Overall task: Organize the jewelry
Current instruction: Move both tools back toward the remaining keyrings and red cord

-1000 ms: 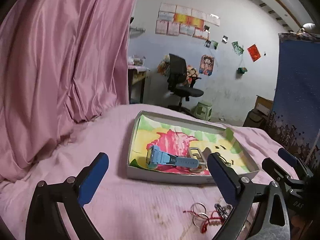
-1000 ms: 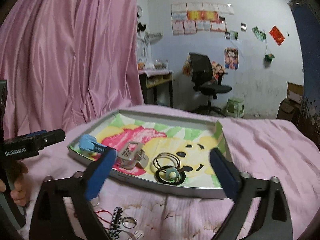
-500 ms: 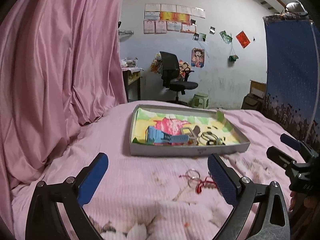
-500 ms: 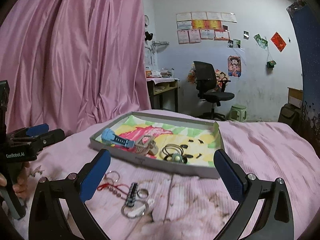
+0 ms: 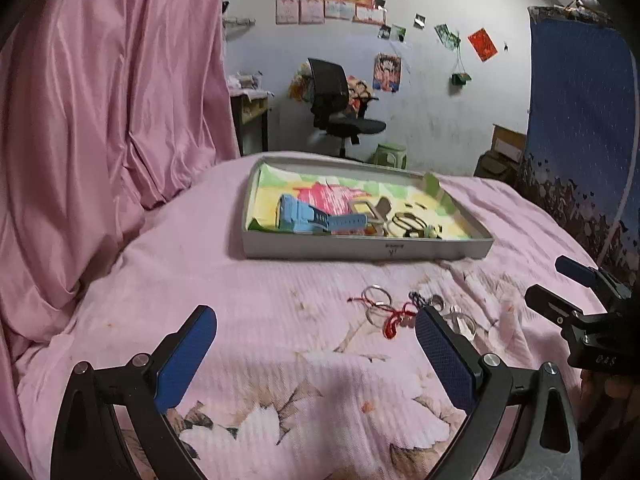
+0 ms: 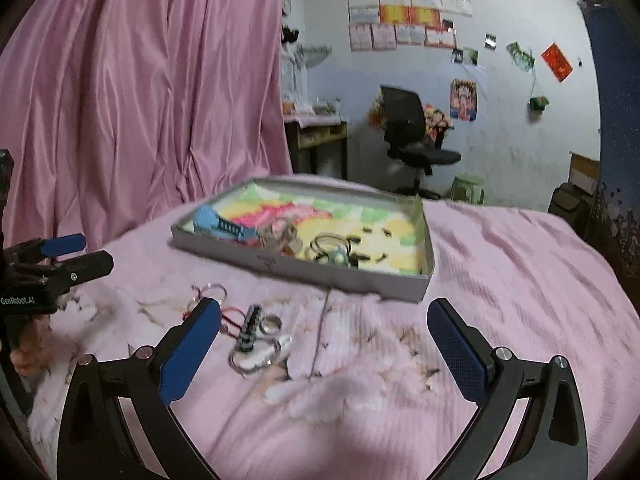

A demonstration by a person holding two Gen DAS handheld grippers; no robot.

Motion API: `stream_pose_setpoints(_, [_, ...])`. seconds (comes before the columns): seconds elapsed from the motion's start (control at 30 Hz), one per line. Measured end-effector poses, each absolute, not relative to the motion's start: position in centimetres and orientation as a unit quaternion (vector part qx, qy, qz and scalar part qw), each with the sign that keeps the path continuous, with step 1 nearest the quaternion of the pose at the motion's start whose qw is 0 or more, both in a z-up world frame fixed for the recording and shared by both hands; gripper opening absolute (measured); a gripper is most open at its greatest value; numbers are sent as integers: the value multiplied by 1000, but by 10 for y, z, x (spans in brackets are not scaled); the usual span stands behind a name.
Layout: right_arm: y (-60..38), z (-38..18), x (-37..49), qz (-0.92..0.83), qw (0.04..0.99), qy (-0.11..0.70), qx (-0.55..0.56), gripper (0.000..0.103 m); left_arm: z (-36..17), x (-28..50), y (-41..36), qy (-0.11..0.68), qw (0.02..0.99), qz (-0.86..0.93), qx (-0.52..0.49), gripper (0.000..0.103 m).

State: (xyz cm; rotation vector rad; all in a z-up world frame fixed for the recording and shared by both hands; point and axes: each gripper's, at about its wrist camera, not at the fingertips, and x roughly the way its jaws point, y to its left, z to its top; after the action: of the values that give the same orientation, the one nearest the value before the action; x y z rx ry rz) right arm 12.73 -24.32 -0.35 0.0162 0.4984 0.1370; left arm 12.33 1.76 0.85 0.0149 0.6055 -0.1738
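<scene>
A shallow grey tray (image 5: pixel 360 249) (image 6: pixel 304 270) with a colourful liner sits on the pink bed. It holds a blue watch (image 5: pixel 316 218) (image 6: pixel 218 226), a beige hair clip (image 5: pixel 372 210) (image 6: pixel 282 236) and dark bangles (image 5: pixel 408 224) (image 6: pixel 326 242). Loose rings on a red cord (image 5: pixel 384 306) (image 6: pixel 208 294), a dark beaded piece (image 6: pixel 250 326) and silver rings (image 6: pixel 272 324) lie on the sheet in front of the tray. My left gripper (image 5: pixel 316 356) is open and empty, short of the loose pieces. My right gripper (image 6: pixel 324 344) is open and empty, just right of them.
A pink curtain (image 5: pixel 100 100) (image 6: pixel 140 100) hangs at the left. A blue cloth (image 5: pixel 580 120) hangs at the right. An office chair (image 5: pixel 340 108) (image 6: pixel 416 128), a desk and a green stool stand beyond the bed by the white wall.
Both grippers have drawn back from the tray toward the near side of the bed. The loose rings now lie further ahead of the fingers. Both stay open and empty.
</scene>
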Motion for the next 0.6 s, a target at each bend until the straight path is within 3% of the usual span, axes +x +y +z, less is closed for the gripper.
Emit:
stream_pose_setpoints(0.3, [-245, -18, 136, 62, 953, 298, 9, 101, -8, 136, 10, 344, 932, -111, 16, 99])
stream_pose_setpoints(0.47, [-242, -19, 138, 70, 949, 307, 6, 101, -12, 142, 9, 359, 924, -131, 8, 80])
stream_pose_setpoints(0.6, [-238, -21, 139, 84, 944, 319, 0, 79, -15, 146, 5, 369, 917, -150, 6, 70])
